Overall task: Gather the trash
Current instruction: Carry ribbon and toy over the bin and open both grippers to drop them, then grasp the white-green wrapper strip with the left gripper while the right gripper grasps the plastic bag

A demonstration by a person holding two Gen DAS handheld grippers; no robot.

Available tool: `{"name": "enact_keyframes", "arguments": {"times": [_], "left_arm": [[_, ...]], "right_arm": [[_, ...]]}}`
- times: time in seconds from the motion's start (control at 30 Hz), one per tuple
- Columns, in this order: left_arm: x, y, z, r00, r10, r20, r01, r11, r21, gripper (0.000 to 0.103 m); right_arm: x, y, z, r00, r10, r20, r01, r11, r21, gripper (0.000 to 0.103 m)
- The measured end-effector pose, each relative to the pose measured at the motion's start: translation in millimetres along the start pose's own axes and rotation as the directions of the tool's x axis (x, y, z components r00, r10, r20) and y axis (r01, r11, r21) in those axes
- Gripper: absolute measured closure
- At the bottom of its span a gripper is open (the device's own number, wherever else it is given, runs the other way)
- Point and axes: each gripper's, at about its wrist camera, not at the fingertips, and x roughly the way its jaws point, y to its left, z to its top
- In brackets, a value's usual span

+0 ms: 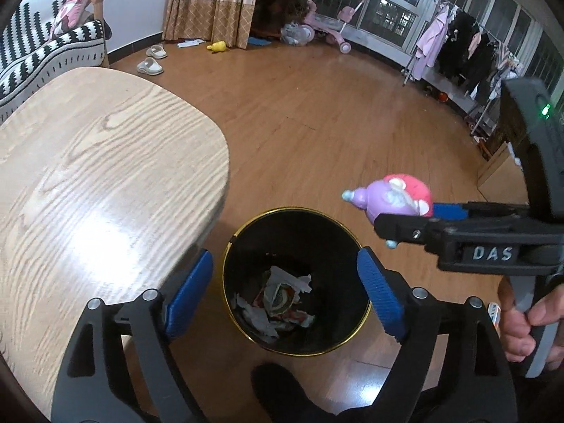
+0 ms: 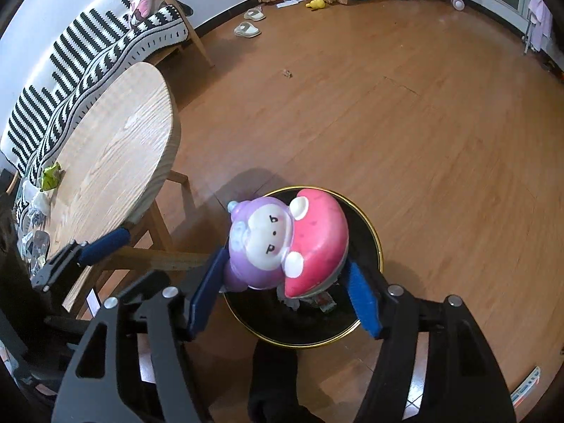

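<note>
A black trash bin with a gold rim (image 1: 299, 209) stands on the wood floor beside the table. Crumpled paper and wrappers (image 1: 282, 299) lie at its bottom. My left gripper (image 1: 285, 255) hangs open above the bin's mouth with nothing between its blue pads. My right gripper (image 2: 283, 262) is shut on a purple and pink toy figure (image 2: 275, 243), held over the bin's rim (image 2: 379, 246). From the left wrist view the right gripper (image 1: 405, 211) reaches in from the right with the toy figure (image 1: 391, 199) at its tip, to the right of the bin. One left finger (image 2: 105, 243) shows by the table edge.
The light wooden table (image 1: 105, 176) is to the left of the bin; at its far end lie a green wrapper (image 2: 51, 176) and crumpled white scraps (image 2: 38, 201). A striped sofa (image 2: 88, 60) stands behind it. A person's dark shoe (image 1: 278, 380) is next to the bin. Slippers (image 1: 151, 65) lie further off.
</note>
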Motion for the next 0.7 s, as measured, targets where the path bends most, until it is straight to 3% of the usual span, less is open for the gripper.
{"name": "enact_keyframes", "arguments": {"times": [0.2, 0.43, 0.7], "left_arm": [[-25, 15, 0, 0.999, 0.014, 0.034, -0.013, 1.0, -0.023, 0.018], [-64, 50, -10, 0.995, 0.076, 0.069, -0.073, 0.996, -0.05, 0.016], [-140, 127, -42, 0.967, 0.226, 0.117, -0.206, 0.965, -0.161, 0.014]], "right_arm": [[0, 9, 2, 1.0, -0.013, -0.001, 0.013, 1.0, -0.001, 0.028], [0, 48, 9, 1.0, 0.012, 0.009, -0.011, 0.999, -0.051, 0.026], [-6, 159, 22, 0.99, 0.134, 0.035, -0.124, 0.97, -0.211, 0.026]]}}
